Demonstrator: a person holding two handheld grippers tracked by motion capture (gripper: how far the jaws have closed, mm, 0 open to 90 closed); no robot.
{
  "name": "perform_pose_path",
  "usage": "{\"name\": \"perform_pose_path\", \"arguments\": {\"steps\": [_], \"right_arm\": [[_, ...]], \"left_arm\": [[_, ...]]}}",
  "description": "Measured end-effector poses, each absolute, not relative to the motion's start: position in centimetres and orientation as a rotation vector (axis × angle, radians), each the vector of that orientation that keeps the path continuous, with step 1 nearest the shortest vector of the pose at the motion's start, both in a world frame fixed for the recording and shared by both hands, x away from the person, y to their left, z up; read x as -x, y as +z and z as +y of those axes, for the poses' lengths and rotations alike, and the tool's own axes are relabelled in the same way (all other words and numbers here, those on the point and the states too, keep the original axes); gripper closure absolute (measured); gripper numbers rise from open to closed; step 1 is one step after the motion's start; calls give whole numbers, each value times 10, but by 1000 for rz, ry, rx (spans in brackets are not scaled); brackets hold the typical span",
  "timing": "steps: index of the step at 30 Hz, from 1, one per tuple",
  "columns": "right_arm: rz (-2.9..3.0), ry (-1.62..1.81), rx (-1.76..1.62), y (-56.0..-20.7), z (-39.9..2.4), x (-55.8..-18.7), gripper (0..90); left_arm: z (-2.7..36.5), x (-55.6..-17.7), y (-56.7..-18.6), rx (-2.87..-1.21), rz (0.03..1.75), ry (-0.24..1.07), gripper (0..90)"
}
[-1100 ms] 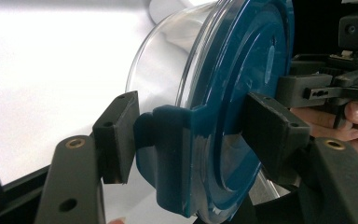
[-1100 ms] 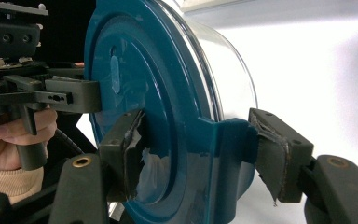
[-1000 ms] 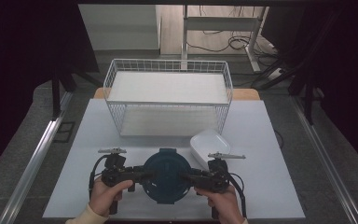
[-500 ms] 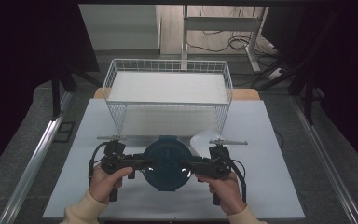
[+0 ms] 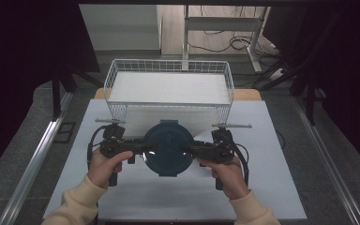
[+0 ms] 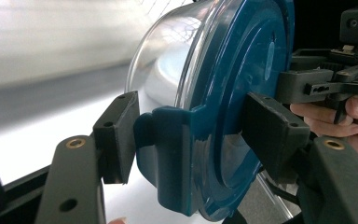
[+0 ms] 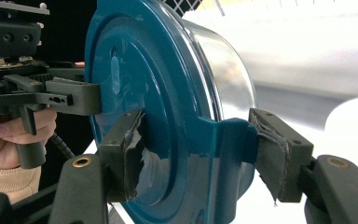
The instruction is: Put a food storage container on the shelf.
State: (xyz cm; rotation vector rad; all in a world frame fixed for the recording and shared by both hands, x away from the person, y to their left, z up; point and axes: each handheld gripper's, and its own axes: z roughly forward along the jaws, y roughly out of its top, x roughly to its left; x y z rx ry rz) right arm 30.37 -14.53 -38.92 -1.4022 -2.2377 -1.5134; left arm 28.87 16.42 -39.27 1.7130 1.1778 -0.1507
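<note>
Teal-lidded clear container (image 5: 168, 148) held above white tabletop (image 5: 272, 187), just short of wire basket (image 5: 168, 89). Left gripper (image 5: 138, 146) and right gripper (image 5: 194, 150) each clamped on opposite lid latches, top and bottom.

Risks:
- Grip on latch tabs alone; container may pivot or slip if hands drift apart.
- Right pad (image 7: 133, 154) torn; less friction.
- Basket rim near; container could catch on it.

Room: grey floor, dark curtains, cables (image 5: 236, 43) behind.
</note>
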Motion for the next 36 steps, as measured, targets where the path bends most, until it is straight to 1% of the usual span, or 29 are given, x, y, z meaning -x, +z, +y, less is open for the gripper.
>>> {"name": "perform_pose_path", "arguments": {"steps": [13,36], "right_arm": [[-2263,-1554,1372,-356,-143,-319,380],[-2282,-1581,1334,-318,-138,-340,380]], "left_arm": [[167,-302,-360,-1717,1147,-112,379],[171,-320,-321,-1720,1133,-76,380]]}}
